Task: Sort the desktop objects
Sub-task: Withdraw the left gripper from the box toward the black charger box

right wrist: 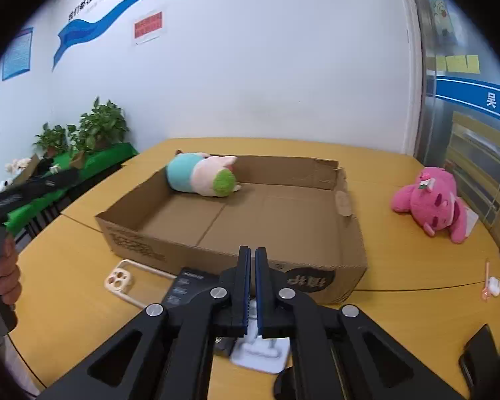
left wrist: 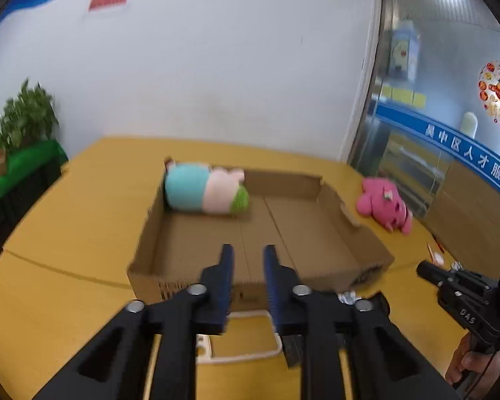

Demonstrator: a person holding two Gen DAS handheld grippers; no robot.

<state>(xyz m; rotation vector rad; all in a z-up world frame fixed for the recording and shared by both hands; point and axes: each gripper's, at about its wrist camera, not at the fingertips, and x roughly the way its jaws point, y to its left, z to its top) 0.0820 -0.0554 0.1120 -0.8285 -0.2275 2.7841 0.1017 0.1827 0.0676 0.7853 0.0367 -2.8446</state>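
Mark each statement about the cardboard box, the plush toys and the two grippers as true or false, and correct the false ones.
1. The teal-and-pink plush toy lies inside the open cardboard box. True.
2. The bright pink plush toy is also in the box. False: it lies on the yellow wooden table, to the box's right.
3. The right gripper holds a plush toy. False: its jaws are shut with nothing between them.
4. A cream phone case lies on the table in front of the box. True.
5. The left gripper grips the box wall. False: nothing sits between its narrowly parted fingers.
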